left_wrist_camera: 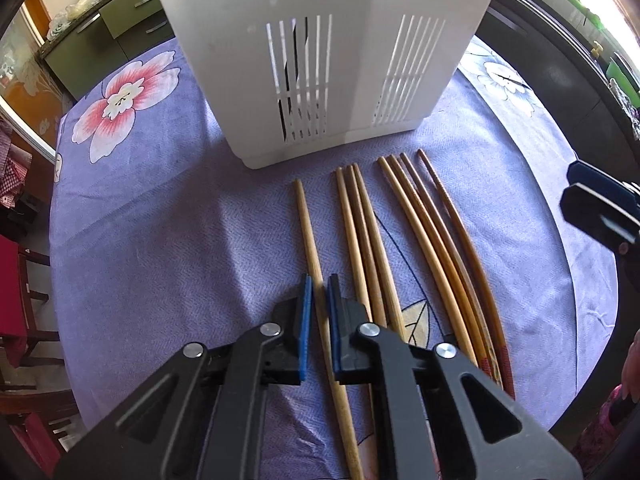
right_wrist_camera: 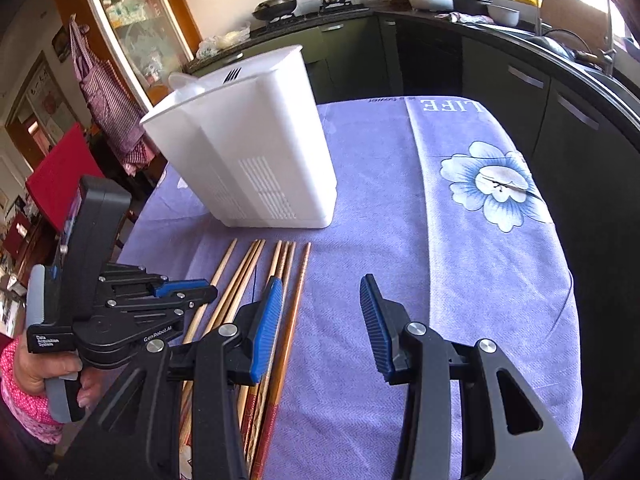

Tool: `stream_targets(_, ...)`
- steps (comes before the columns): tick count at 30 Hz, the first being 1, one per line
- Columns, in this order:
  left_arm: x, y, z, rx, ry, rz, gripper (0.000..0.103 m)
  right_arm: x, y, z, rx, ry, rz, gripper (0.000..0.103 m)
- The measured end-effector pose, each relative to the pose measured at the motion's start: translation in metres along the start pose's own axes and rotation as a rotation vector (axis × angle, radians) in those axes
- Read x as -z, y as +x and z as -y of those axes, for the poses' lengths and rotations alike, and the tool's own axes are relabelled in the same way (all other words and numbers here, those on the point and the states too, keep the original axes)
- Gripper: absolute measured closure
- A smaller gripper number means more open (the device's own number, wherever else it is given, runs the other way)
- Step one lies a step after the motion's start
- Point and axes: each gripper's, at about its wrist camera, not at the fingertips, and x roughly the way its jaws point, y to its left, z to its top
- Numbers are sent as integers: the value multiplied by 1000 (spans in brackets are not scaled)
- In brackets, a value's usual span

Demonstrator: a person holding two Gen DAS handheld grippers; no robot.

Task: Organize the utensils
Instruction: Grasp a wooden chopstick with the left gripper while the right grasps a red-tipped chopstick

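While your left hand-held gripper (left_wrist_camera: 319, 300) pointed down at the table (left_wrist_camera: 160, 220), its pads were clamped on the leftmost chopstick (left_wrist_camera: 305, 216); seven more chopsticks (left_wrist_camera: 400, 220) lay right of it, in front of the white holder (left_wrist_camera: 224, 60). From the right wrist, your right hand-held gripper (right_wrist_camera: 320, 320) stood partly open, empty, just right of the chopsticks (right_wrist_camera: 240, 280); holder (right_wrist_camera: 248, 152) behind.

Smooth wooden chopsticks (left_wrist_camera: 310, 236), woven tablecloth (left_wrist_camera: 160, 220)

The white holder (left_wrist_camera: 320, 56) blocks twelve o'clock just beyond the chopsticks (left_wrist_camera: 400, 240); bare purple cloth (right_wrist_camera: 420, 220) lies open toward three o'clock (nine o'clock too, in the left view).
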Motion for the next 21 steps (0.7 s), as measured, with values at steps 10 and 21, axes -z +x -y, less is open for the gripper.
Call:
stream_targets(10,6,-3,-24,-12,-29,-5,95,-4,58,-17,7,-52,-188,79)
stream_targets(21,8,-5,-22,-10,-25,6,95,0,71,-38,90,-107,-229,87)
